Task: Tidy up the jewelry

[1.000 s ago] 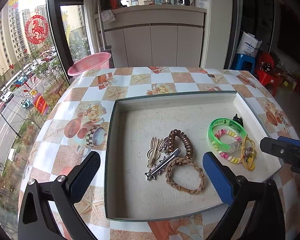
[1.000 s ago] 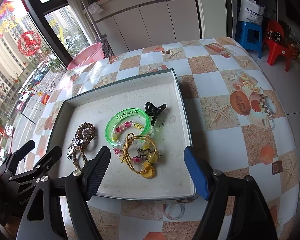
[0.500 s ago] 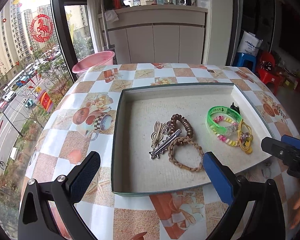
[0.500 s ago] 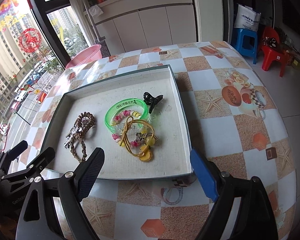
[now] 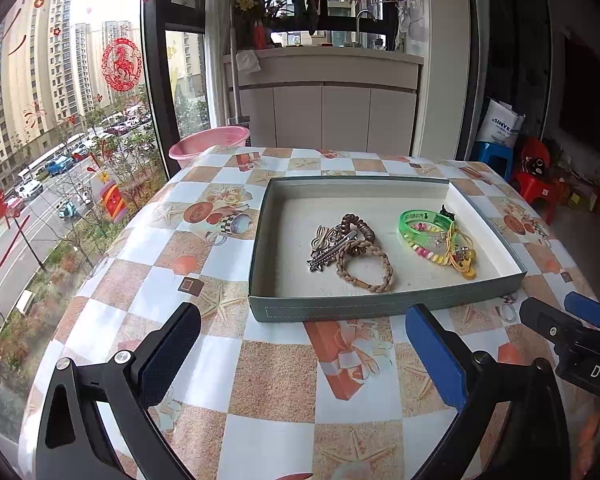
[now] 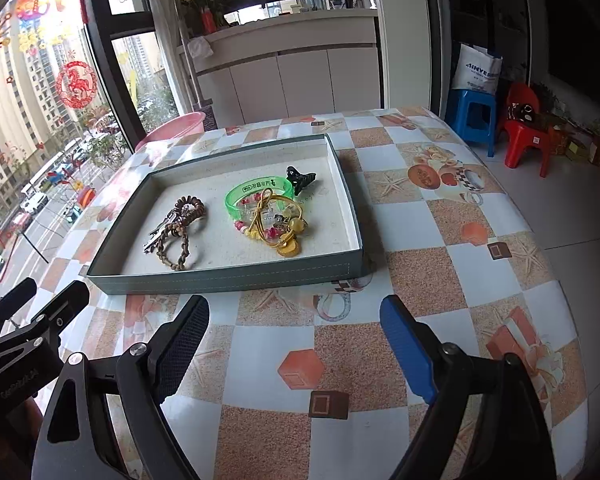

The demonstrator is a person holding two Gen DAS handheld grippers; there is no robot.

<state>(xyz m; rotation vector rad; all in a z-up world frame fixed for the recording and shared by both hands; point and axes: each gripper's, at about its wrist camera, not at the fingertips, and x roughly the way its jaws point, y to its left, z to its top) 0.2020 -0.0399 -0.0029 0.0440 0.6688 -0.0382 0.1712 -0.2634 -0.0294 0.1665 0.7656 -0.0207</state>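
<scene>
Jaws of both grippers stand wide apart with nothing between them — the left gripper and the right gripper each hang over bare tabletop just short of the tray's near wall. On the right gripper the spread has widened a little over the last moment, and it grips nothing. A shallow grey-green tray with a pale inner floor sits on the checked, starfish-patterned cloth, and all the jewelry lies inside it in two loose clusters. Toward the window side, a brown coiled hair tie, a silver hair clip, a pale looped ornament and a braided tan bracelet overlap one another. Toward the other side, a translucent green bangle lies with a string of pink and yellow beads and a yellow cord with amber charms tangled across it; a small black claw clip rests just beyond the bangle, close to the tray's far corner. In the left wrist view the right gripper's dark body shows at the right edge — beside the tray's near corner. A pink basin sits past the far edge of the tabletop by the window.
</scene>
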